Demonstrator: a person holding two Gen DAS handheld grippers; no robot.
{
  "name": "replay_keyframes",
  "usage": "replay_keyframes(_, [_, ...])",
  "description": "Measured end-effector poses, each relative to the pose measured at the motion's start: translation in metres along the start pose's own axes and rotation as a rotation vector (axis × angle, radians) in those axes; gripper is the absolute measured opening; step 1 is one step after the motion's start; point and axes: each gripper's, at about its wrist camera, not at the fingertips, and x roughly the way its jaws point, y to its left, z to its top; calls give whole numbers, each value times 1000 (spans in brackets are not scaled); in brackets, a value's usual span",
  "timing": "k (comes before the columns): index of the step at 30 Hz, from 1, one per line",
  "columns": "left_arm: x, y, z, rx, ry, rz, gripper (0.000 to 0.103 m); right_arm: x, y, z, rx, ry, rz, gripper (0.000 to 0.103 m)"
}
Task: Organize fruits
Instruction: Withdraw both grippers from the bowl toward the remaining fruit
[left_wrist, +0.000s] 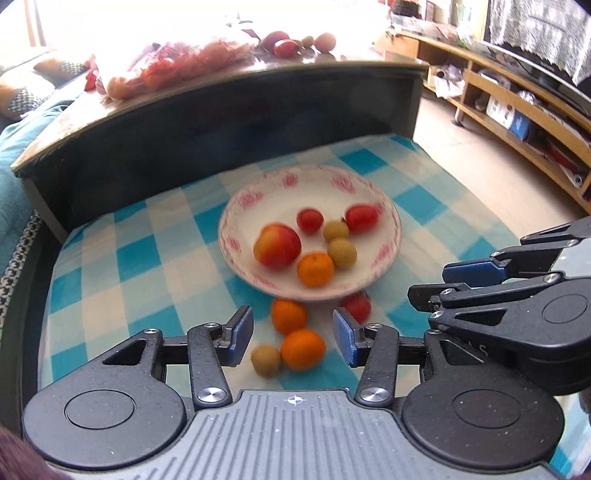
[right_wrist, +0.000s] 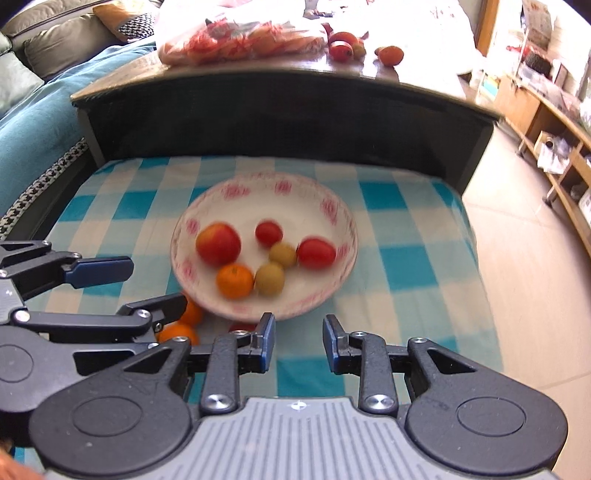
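A blue-and-white checked cloth covered the low surface, with a dark cabinet rising along its far edge. On the cabinet's top lay a bag of reddish fruit and a few loose pieces.

Near the cloth's middle sat a white bowl with a pink-patterned rim. It held an apple at its left, an orange at the near side touching the apple, two small tan fruits just right of the orange, and two red tomatoes toward the far right.

Outside the bowl, between its near rim and the cloth's near edge, lay two more oranges, one behind the other, a third tan fruit touching the nearer orange's left side, and another tomato tucked against the rim.

The left gripper hovered over this loose group, fingers spread wide with nothing between them, the oranges showing in the gap. The right gripper hung just beside it to the right, fingers parted too and empty, above bare cloth near the bowl's near rim.
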Motion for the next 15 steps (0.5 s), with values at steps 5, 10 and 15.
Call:
replay_keyframes(5, [-5,-2,-19,14,47,-9,56,-2,3,-20,11,60,31,31])
replay_keyframes(10, [-8,-4,-36,30,86,-6,56,-3,11,-37,-6,128,58,31])
replay_keyframes(15, [-9,-3,-45,31,110,-7,56,1,17,-48,-17,181,87,31])
